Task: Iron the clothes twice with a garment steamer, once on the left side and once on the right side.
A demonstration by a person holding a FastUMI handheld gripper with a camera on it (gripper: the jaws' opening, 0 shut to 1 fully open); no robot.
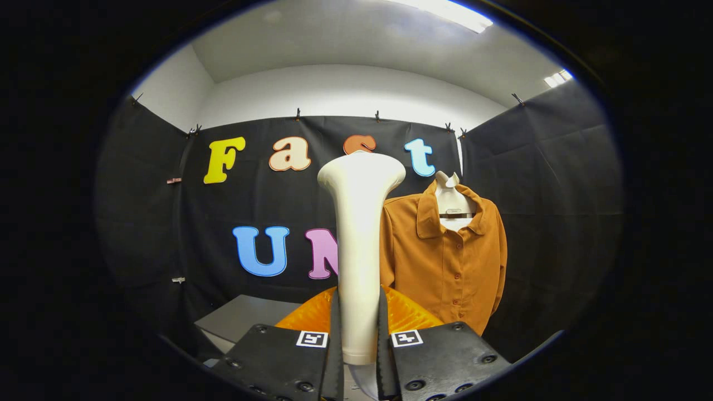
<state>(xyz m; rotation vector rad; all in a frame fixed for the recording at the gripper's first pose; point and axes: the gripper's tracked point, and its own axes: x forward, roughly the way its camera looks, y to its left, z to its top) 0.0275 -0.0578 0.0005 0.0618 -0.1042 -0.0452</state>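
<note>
Black cloth booth wall [546,184] at the back; the garment steamer [359,245] is clamped upright between the gripper's [359,340] 2 fingers, with the orange shirt [445,267] hung just right, farther off.

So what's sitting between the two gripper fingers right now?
In the gripper view, the steamer stands upright between the fingers, both pressing its handle. The shirt hangs beyond it.

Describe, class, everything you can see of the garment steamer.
The garment steamer is cream, smooth and plastic-looking: a slim upright handle widening to a flared head at the top. It stands vertical between the fingers of the gripper, which press on its handle from both sides. An orange ribbed part sits low behind it. The brown shirt hangs beyond, apart from it.
</note>
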